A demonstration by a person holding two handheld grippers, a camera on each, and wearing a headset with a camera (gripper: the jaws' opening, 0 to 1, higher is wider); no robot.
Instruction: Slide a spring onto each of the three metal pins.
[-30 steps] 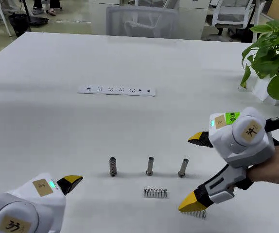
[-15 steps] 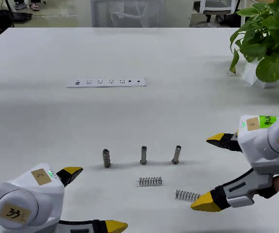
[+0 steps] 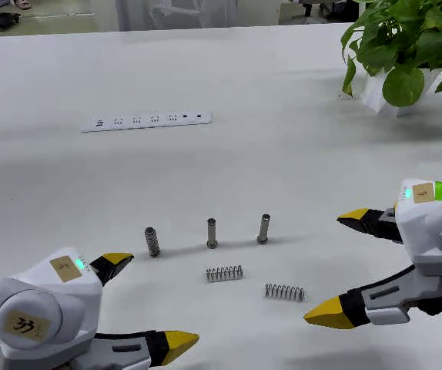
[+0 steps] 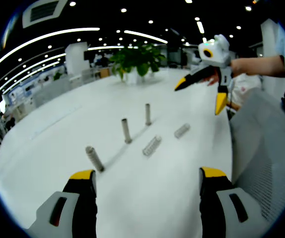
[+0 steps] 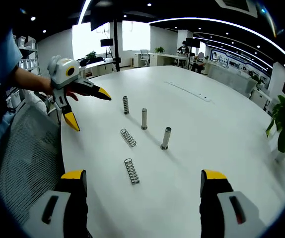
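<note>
Lying flat on the white table (image 3: pixel 298 154), two loose springs sit just in front of a row of three upright metal pins. The right loose spring (image 3: pixel 285 291) is near the lower fingertip of the right gripper (image 3: pixel 336 266), ahead of its gap and touching neither finger. That gripper's jaws are spread wide and hold nothing. The left loose spring (image 3: pixel 224 273) lies just in front of the middle pin (image 3: pixel 212 232), between the two grippers. The left gripper (image 3: pixel 148 302) — jaws likewise wide apart and empty — hovers near the left pin (image 3: pixel 152 235), whose shaft already carries a fitted spring (image 3: pixel 153 247). The middle pin and the right pin (image 3: pixel 263 229) are bare — short, silvery, slightly capped at the top. Both loose springs are thin grey wire coils.
</note>
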